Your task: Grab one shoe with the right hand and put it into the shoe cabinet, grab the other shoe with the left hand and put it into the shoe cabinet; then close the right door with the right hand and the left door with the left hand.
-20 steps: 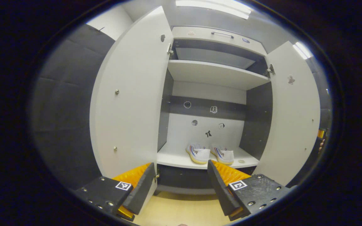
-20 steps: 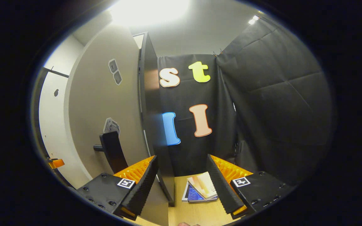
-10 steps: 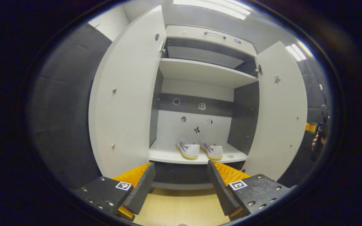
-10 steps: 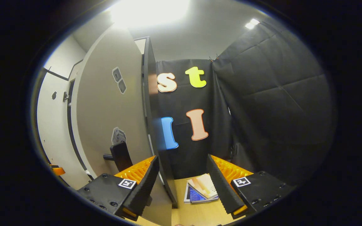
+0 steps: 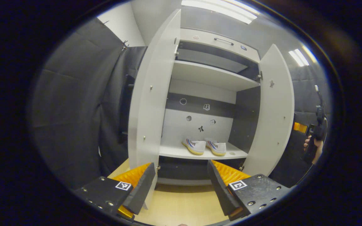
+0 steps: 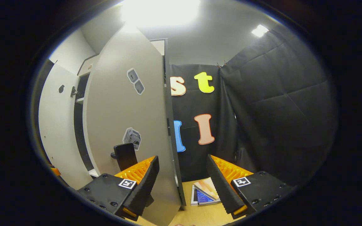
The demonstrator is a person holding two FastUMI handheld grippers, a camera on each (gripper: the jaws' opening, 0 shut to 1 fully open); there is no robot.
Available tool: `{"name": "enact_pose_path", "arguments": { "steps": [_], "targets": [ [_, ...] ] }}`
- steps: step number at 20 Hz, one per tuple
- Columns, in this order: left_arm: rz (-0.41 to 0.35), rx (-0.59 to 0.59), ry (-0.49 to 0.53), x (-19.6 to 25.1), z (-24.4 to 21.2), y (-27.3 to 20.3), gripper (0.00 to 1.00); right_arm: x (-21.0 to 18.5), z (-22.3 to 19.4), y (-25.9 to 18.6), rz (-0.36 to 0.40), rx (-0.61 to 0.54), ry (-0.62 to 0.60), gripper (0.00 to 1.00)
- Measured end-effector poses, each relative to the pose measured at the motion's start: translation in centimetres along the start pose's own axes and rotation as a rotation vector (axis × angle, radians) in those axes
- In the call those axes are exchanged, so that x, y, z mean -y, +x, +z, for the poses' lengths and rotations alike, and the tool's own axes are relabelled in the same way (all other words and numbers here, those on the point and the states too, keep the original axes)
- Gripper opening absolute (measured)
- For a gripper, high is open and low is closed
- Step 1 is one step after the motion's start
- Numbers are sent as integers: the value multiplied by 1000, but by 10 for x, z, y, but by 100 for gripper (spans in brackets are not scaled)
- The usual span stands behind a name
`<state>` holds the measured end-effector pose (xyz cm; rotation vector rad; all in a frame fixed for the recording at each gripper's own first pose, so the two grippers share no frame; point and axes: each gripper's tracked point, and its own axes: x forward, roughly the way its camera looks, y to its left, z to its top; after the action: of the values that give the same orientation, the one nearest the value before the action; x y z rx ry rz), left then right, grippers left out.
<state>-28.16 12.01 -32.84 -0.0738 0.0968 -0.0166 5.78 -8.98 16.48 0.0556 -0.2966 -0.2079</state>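
Observation:
Two white shoes (image 5: 195, 146) (image 5: 217, 147) stand side by side on the cabinet's low shelf (image 5: 174, 153). Both doors are open: the left door (image 5: 149, 103) and the right door (image 5: 273, 110). My left gripper (image 5: 181, 185) is open and holds nothing, back from the cabinet above the floor. In the right gripper view, my right gripper (image 6: 181, 185) is open at the right door's outer face (image 6: 127, 110). The door's free edge runs between its fingers, and the black handle (image 6: 124, 154) sits just beyond the left finger (image 6: 143, 183). A hand holding that gripper (image 5: 314, 142) shows past the right door.
Books (image 6: 204, 194) lie on the wooden floor (image 5: 181, 204) beside the right door. Black cloth walls (image 5: 74, 110) stand close on both sides. An upper shelf (image 5: 209, 75) and a drawer with a handle (image 5: 223, 40) sit above the shoes.
The left gripper has drawn back and turned, so the left door now looks narrower. The right gripper has shifted along the right door's outer face, bringing the door's edge between its fingers.

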Motion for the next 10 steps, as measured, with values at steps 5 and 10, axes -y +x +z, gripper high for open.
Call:
{"name": "enact_pose_path", "arguments": {
  "steps": [5,10],
  "targets": [
    [50,3,-25,-33,-4,-17,96,-27,-5,6,10,-19,22,96],
    [91,1,-31,-54,-7,-33,97,-62,-16,13,55,-62,29,97]
  ]
}}
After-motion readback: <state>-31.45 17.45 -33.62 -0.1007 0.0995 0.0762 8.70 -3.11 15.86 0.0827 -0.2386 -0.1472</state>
